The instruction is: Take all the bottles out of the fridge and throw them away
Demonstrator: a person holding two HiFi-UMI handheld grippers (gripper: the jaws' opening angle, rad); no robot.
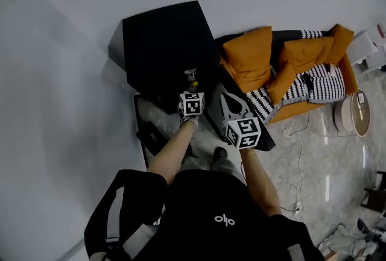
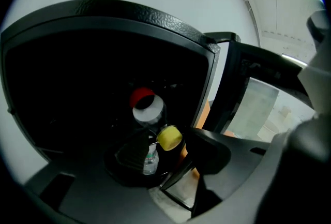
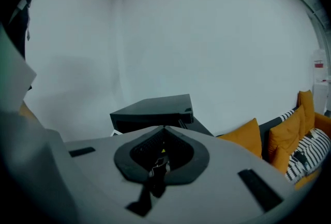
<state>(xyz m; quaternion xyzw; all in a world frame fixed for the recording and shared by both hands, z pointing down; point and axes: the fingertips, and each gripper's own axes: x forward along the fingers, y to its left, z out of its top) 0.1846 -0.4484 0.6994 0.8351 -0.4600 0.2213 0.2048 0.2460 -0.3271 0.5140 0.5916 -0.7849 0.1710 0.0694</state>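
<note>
The black fridge stands with its door swung open. My left gripper reaches into the dark inside. In the left gripper view its jaws stand open around a clear bottle with a yellow cap, which also shows in the head view as the bottle; the pads do not press it. Just behind it is a second bottle with a red cap. My right gripper hangs shut and empty over the door, right of the left one. The right gripper view shows the shut jaws pointing at the fridge.
An orange sofa with striped cushions stands right of the fridge. A round white object and a white cable lie on the marble floor to the right. A grey wall runs along the left.
</note>
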